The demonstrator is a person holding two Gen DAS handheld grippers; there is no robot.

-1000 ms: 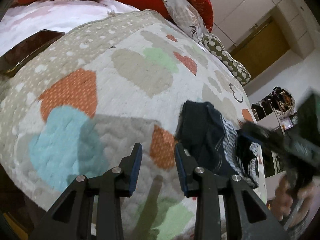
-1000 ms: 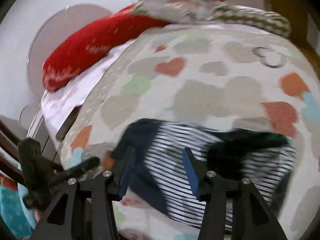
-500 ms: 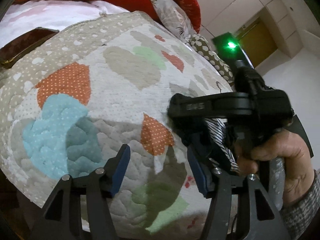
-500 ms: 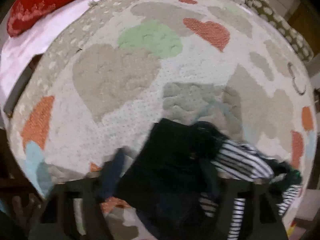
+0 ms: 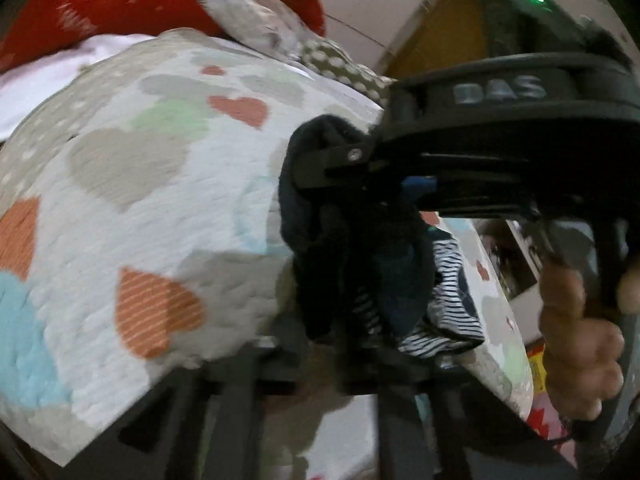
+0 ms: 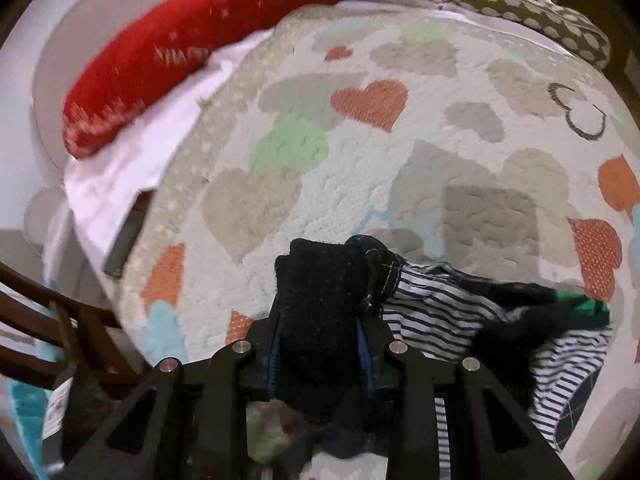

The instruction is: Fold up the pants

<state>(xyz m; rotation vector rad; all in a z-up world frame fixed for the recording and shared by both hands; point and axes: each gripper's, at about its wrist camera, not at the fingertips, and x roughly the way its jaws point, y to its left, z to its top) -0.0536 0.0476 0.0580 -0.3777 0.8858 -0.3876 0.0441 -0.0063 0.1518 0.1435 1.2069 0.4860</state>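
Observation:
Dark navy pants [image 6: 324, 292] lie bunched on a heart-patterned quilt [image 6: 360, 184], with striped cloth [image 6: 440, 304] spilling to their right. My right gripper [image 6: 320, 344] has its jaws closing, and its blue pads press both sides of the dark bunch. From the left wrist view the right gripper [image 5: 320, 184] shows side-on, lifting the pants [image 5: 304, 216] off the quilt [image 5: 160, 208]. My left gripper [image 5: 332, 364] is blurred at the bottom, with its fingers drawn together where the hanging dark fabric ends.
A red pillow [image 6: 160, 48] and a dotted pillow [image 6: 540, 20] line the far side of the bed. A dark wooden frame [image 6: 60, 320] stands off the bed's left edge. A person's hand [image 5: 580, 340] holds the right gripper's handle.
The right gripper has gone from open above the cloth to gripping the dark bunch and raising it. The left gripper swung right toward the pants, and its open jaws have come together.

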